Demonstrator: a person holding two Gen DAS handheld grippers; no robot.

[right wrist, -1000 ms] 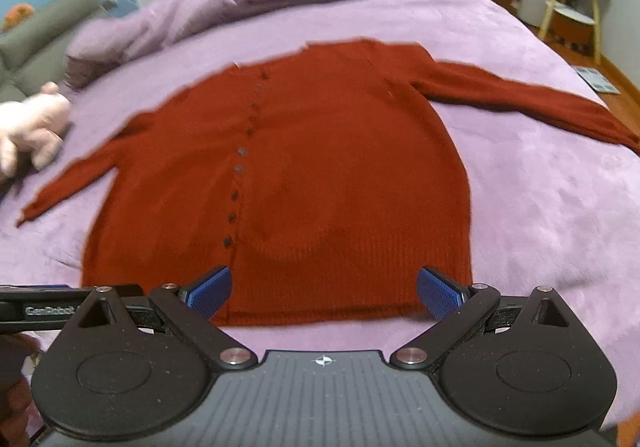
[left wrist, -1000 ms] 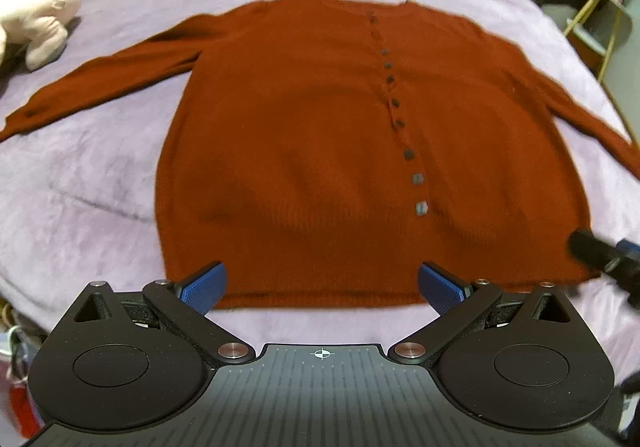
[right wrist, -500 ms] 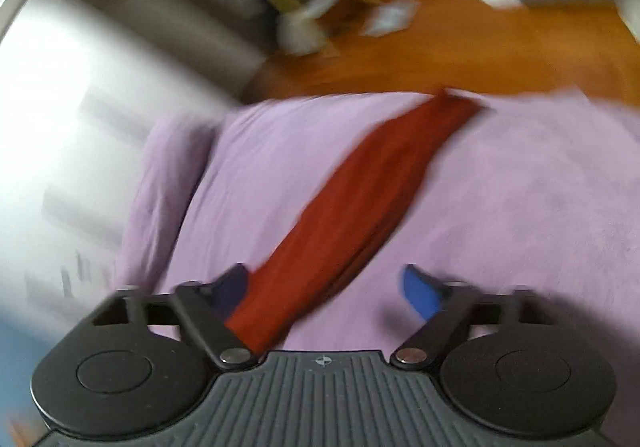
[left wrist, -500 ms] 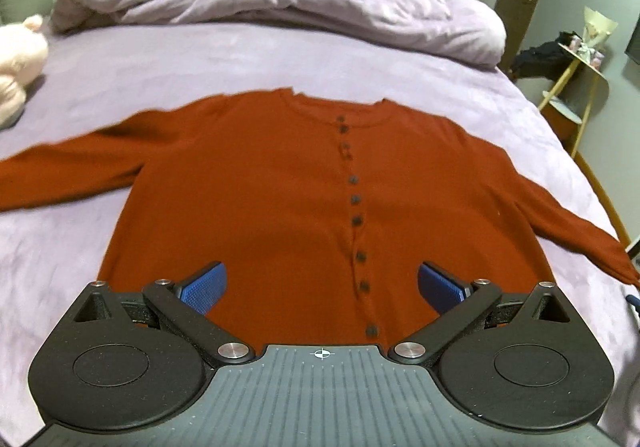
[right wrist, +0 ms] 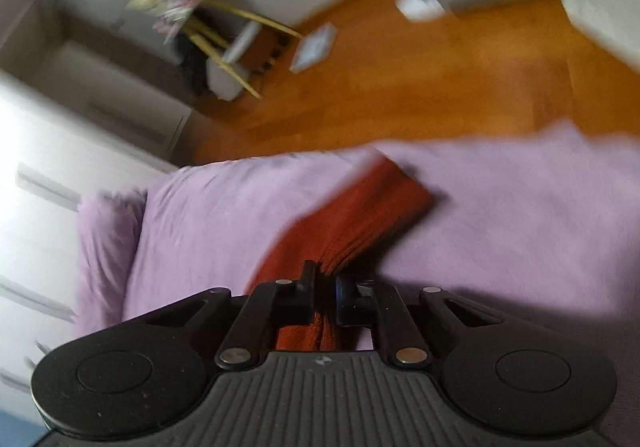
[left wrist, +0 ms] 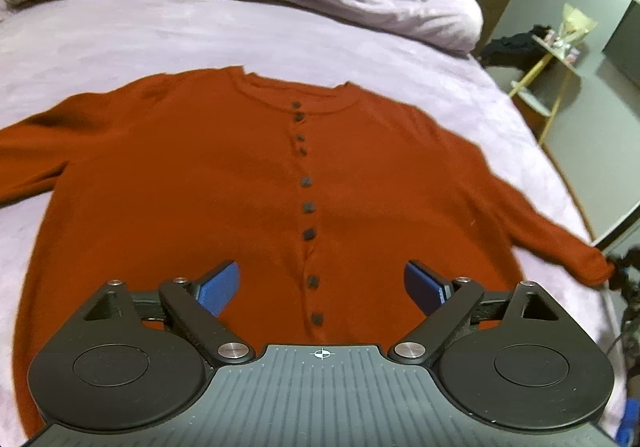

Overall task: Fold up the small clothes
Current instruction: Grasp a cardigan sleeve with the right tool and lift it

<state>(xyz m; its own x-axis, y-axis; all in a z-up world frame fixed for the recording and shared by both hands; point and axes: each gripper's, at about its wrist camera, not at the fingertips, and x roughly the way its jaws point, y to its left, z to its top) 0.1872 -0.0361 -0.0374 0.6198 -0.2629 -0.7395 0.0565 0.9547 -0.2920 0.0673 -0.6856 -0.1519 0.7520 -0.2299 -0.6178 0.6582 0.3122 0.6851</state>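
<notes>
Rust-red knit buttoned cardigan [left wrist: 224,199] lay flat for folding; right gripper [right wrist: 325,297] pinched its three-o'clock sleeve [right wrist: 352,215], left gripper [left wrist: 322,283] gaped empty.

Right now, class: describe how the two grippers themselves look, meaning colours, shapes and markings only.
The left gripper has a matte black ribbed body with a small white crosshair mark, two round black discs, black linkage arms with silver pivot pins, and blue fingers. The right gripper has the same black ribbed body, discs and silver pins; its fingers look mostly black, with only a sliver of blue. No cables or sleeves show.
</notes>
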